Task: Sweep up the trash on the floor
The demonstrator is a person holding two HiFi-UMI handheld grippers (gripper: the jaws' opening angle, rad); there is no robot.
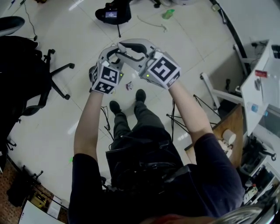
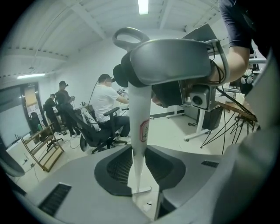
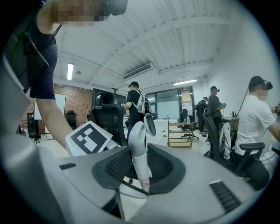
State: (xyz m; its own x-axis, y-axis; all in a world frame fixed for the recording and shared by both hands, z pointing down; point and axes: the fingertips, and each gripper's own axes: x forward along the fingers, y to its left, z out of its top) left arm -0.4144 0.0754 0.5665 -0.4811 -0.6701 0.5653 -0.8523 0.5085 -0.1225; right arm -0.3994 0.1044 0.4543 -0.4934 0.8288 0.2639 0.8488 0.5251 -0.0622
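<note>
The pale tiled floor [image 1: 52, 131] is lying widest open toward 7 and 11 o'clock of the raised hands. A black office chair [image 1: 30, 78] is closing off the 9 o'clock side. A bench [image 1: 232, 124] with thin black legs [image 1: 179, 122] standing beside it is crowding 4 o'clock, and a black stand [image 1: 113, 13] is sitting at 12 o'clock.

The left hand-held gripper [image 1: 113, 51] and the right hand-held gripper [image 1: 127, 46] are meeting tip to tip ahead of the person, each clamping its jaws on a white handle [image 2: 139, 127]. In the left gripper view the handle is rising from the left jaws up into the right hand-held gripper.

The trash is lying on the floor below them. A green bottle [image 1: 168, 14] is sitting far out at 1 o'clock with a pale strip [image 1: 151, 22] near it. A small crumpled scrap [image 1: 129, 86] is lying just at 6 o'clock, right ahead of the shoes [image 1: 140, 95].
</note>
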